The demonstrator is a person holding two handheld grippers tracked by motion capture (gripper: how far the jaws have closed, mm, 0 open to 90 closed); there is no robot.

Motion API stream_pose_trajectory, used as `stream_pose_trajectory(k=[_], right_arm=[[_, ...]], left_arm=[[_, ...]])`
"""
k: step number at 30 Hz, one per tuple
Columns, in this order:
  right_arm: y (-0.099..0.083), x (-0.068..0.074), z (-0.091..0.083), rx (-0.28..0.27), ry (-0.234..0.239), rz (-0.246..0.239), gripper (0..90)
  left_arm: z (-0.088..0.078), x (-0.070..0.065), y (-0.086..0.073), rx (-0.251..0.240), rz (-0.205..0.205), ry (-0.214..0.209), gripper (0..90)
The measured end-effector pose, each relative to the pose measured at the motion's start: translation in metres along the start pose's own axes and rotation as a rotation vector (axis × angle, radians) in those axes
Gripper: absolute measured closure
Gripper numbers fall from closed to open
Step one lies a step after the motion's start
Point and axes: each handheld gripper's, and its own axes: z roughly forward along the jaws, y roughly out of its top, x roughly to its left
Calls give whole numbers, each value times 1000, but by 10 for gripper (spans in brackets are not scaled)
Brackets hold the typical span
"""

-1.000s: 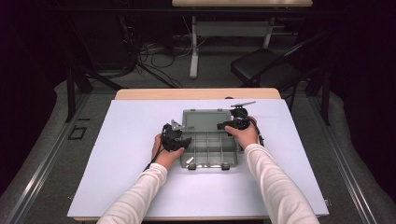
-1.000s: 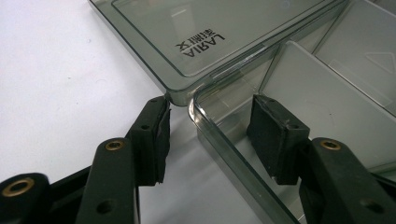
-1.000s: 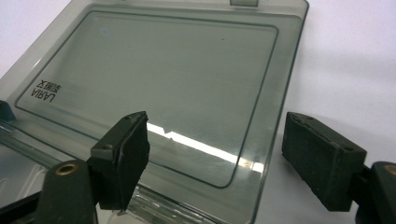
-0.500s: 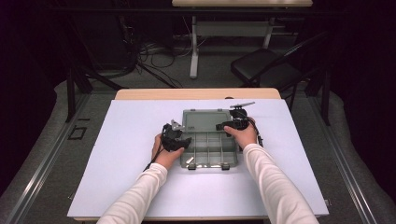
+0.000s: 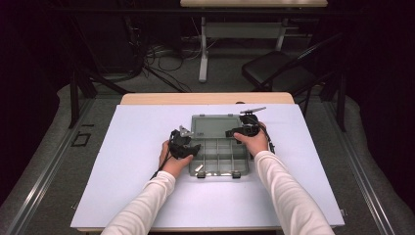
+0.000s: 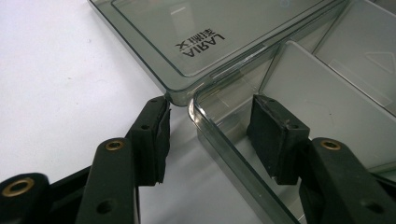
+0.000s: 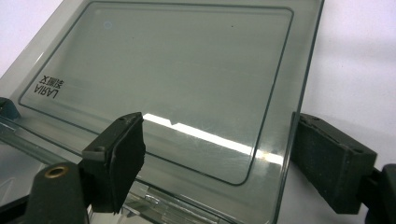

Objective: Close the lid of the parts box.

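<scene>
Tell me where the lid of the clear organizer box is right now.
In the high view, the lid lies open and flat on the white mat, hinged to the far edge of the compartment tray, between both grippers.

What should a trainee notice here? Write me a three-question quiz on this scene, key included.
1. True or false: the lid of the clear compartment box is shut.
2. The jaws of the left hand-held gripper stand: A) both inside one compartment; B) on either side of the box's side wall, near a corner; C) clamped on a latch.
3. Which word in Latin letters is printed on the lid?

Key:
1. False, the lid is swung open behind the compartments.
2. B.
3. LARIA.
</scene>
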Motion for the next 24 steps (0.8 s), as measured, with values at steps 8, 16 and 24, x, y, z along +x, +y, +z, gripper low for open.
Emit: stream_pose_trajectory(k=[8, 16, 24], right_arm=[[1, -2, -2, -12, 7, 19, 233], [4, -5, -10, -24, 26, 41, 274], [6, -5, -18, -53, 40, 32, 304]], left_arm=[[0, 0, 0, -1, 5, 0, 482], [-1, 0, 0, 3, 15, -1, 485], [-1, -1, 0, 2, 18, -2, 493]])
